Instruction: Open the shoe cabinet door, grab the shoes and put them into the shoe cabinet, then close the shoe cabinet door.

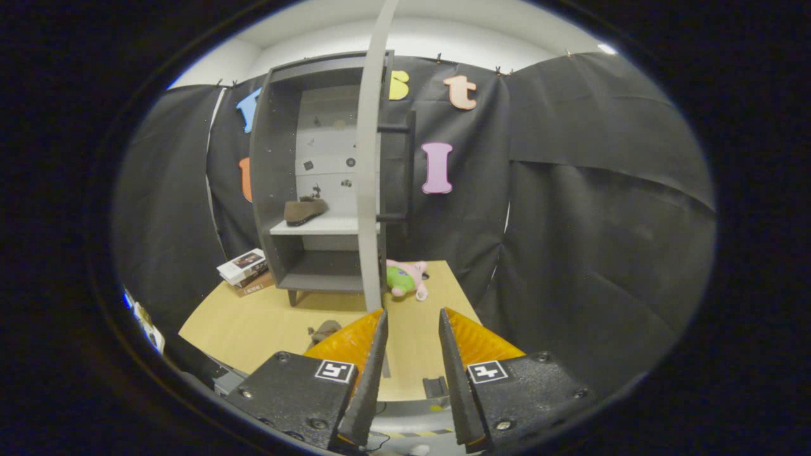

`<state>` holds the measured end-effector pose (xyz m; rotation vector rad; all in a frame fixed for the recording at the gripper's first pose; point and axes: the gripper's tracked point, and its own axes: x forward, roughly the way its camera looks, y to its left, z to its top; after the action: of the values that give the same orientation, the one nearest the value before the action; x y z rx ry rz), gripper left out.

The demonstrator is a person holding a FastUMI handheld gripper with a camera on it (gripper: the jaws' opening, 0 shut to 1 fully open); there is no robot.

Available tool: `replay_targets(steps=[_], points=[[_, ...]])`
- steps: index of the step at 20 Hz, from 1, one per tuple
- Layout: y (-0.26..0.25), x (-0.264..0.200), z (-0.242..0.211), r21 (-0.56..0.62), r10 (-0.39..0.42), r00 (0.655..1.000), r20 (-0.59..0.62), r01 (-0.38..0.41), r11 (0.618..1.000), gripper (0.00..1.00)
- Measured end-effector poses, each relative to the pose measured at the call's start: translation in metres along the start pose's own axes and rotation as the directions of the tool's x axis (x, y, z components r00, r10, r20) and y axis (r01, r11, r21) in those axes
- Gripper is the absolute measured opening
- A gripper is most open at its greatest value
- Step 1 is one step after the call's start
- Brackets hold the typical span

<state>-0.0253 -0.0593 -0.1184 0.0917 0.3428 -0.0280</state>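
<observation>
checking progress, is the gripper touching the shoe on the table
Apart. The gripper view shows the open gripper holding nothing, with the shoe lying left of its fingers.

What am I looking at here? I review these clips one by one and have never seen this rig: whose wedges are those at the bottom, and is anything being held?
The camera rides on a hand-held gripper that a person carries; it looks forward along its two fingers, the dark wedges with orange sides. They stand apart with nothing between them, so nothing is held. Beyond them is a wooden table bearing a grey shoe cabinet, its door swung open edge-on towards the camera. One brown shoe sits on the white shelf. A second shoe lies on the table, just beside the left finger. A pink and green plush toy lies by the door's foot, and books are stacked left of the cabinet.
</observation>
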Motion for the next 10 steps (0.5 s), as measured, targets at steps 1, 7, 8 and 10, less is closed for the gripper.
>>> replay_targets(steps=[1, 7, 8, 10], points=[[0.012, 0.002, -0.014, 0.003, 0.008, 1.000, -0.021, -0.008, 1.000, 0.60], [0.093, 0.037, -0.085, 0.002, 0.092, 0.988, -0.128, -0.092, 0.996, 0.88], [0.108, 0.047, -0.095, 0.002, 0.101, 0.986, -0.135, -0.102, 0.995, 0.88], [0.140, 0.071, -0.112, -0.010, 0.115, 0.983, -0.146, -0.118, 0.993, 0.88]])
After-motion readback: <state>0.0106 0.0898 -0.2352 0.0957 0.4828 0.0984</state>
